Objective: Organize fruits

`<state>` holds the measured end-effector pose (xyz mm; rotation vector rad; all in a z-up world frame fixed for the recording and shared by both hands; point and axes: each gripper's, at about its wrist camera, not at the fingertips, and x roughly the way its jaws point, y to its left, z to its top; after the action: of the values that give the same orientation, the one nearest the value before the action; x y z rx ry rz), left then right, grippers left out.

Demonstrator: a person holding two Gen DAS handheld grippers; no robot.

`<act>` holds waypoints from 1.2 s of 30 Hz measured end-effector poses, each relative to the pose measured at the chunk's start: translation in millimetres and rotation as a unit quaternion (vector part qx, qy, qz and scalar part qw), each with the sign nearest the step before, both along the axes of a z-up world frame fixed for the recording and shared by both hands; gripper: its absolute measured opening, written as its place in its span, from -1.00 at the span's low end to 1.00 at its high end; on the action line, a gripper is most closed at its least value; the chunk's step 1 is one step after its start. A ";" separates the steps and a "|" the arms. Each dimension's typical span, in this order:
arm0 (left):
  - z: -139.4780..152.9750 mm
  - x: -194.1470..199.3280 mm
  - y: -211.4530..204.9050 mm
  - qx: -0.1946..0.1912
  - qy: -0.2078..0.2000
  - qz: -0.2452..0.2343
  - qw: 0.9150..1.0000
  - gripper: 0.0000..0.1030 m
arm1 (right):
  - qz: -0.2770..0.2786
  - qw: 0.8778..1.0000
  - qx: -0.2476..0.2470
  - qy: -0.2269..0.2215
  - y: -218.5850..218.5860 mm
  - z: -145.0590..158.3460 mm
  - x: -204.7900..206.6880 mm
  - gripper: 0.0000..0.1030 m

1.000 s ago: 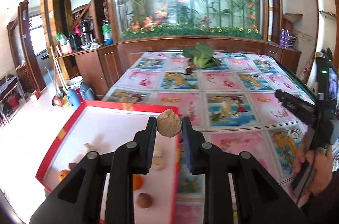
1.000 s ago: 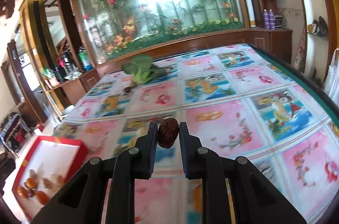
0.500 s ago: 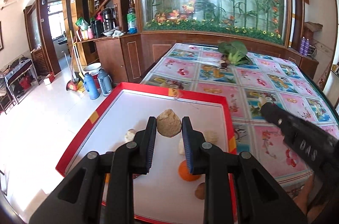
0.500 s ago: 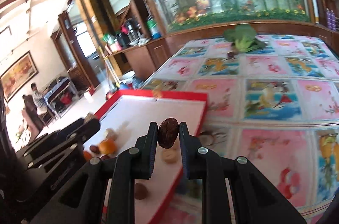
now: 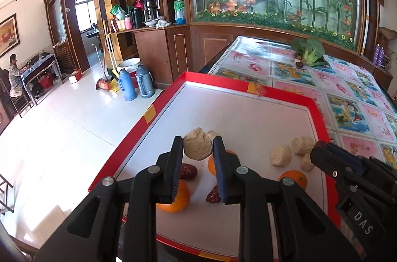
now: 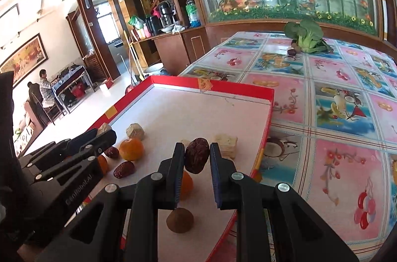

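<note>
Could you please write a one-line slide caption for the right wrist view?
Right gripper holds a red date over the red-rimmed tray of fruit.

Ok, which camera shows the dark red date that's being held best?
The right wrist view: the date sits centred and unobstructed between the right hand-held gripper pads. In the left wrist view that gripper appears side-on and the date is hidden.

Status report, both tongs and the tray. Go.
Left tongs shut on a beige lump. Right tongs shut on a red date. Both over the red tray, oranges and dates beneath. Nothing blocking.
</note>
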<state>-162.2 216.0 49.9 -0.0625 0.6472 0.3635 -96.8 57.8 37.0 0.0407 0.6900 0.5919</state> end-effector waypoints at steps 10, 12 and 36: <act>-9.6 2.1 -4.6 0.002 0.012 -0.005 1.000 -0.48 | -0.002 0.999 -0.031 -0.009 10.3 -2.6 -2.9 -0.63; -11.3 2.6 -4.9 0.003 0.014 -0.005 1.000 -0.48 | -0.005 0.999 -0.034 -0.002 10.4 -4.2 -0.3 -0.63; 12.4 -11.0 -18.2 0.032 -0.021 0.002 0.999 0.34 | -0.025 0.999 0.026 -0.030 -15.3 5.3 -13.5 -0.08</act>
<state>-173.1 197.8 62.3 -0.0109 0.5931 0.3863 -110.4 42.5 42.3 0.0882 0.6126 0.5613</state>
